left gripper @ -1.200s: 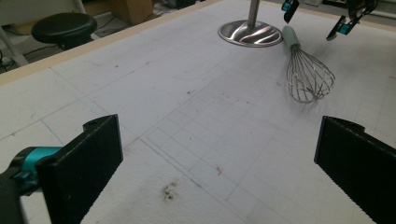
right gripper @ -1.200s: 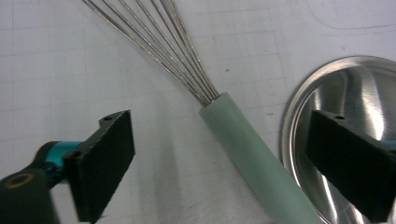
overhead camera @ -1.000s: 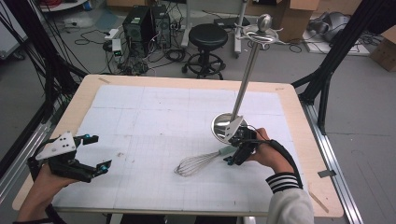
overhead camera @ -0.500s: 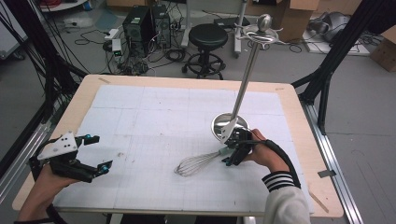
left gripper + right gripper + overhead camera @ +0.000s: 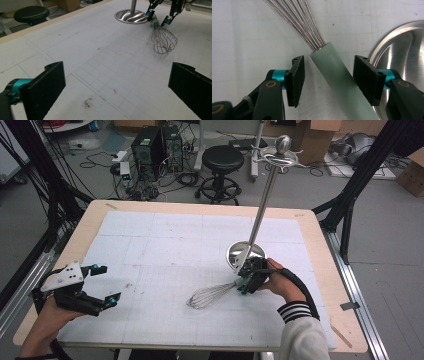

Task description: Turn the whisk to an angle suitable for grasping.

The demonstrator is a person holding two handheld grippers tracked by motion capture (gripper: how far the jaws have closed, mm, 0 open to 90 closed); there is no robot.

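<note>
Two handheld grippers work over a gridded table mat. Right gripper has just been closing its jaws around the pale green handle of a whisk, which lies flat just beside the round steel base of a utensil stand; gaps seem to remain on both sides, so no pinch yet. Left gripper rests far left, jaws spread, empty. Handle sits skewed between the pads, so it may twist or slip free on lifting
</note>
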